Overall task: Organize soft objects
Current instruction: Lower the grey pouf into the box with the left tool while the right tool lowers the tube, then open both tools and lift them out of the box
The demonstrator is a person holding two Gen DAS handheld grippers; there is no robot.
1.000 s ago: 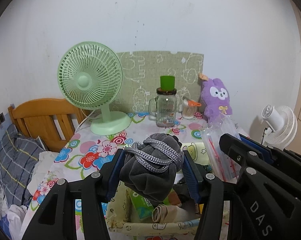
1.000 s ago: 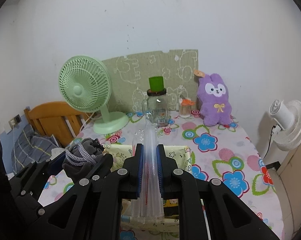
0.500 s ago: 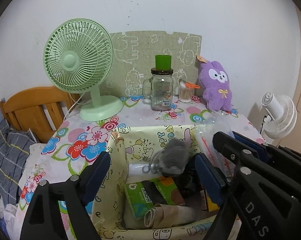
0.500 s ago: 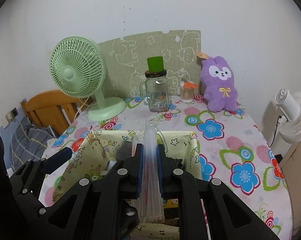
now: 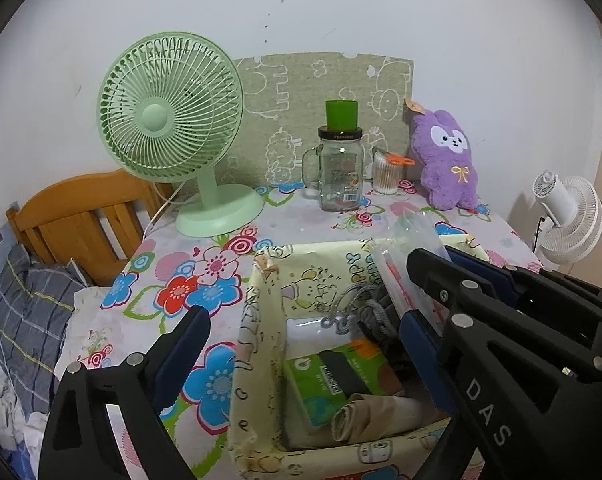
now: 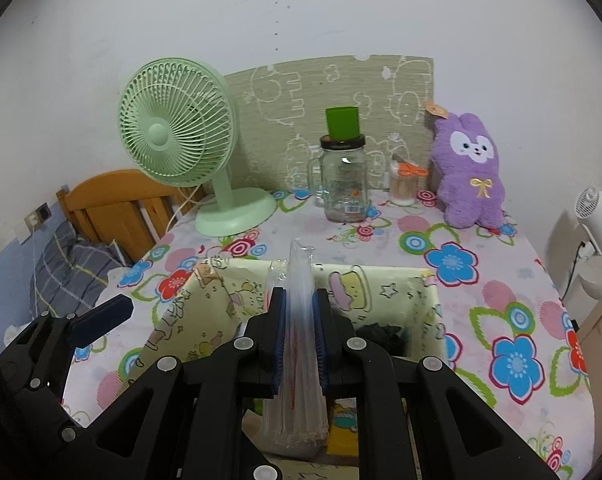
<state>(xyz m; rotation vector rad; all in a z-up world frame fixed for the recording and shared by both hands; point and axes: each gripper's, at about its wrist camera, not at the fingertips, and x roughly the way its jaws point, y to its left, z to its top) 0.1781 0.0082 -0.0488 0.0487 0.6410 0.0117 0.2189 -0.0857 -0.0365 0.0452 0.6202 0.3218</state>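
Note:
A yellow cartoon-print fabric basket [image 5: 257,320] sits on the flowered table, also in the right wrist view [image 6: 221,280]. Inside lie a grey cloth bundle with a braided cord [image 5: 367,306], a green tissue pack [image 5: 333,376], a white roll and a beige cloth. My left gripper [image 5: 301,340] is open and empty over the basket. My right gripper [image 6: 299,312] is shut on a clear plastic packet [image 6: 297,344], held above the basket; it also shows in the left wrist view [image 5: 411,276].
At the table's back stand a green fan [image 5: 173,120], a glass jar with a green cup [image 5: 341,168], a cotton-swab pot [image 5: 387,172] and a purple plush bunny [image 5: 447,160]. A wooden bed headboard [image 5: 81,216] is left; a white fan [image 5: 569,216] right.
My left gripper opened and let the grey cloth bundle drop into the basket, then drew back. My right gripper moved forward over the basket, still holding the packet.

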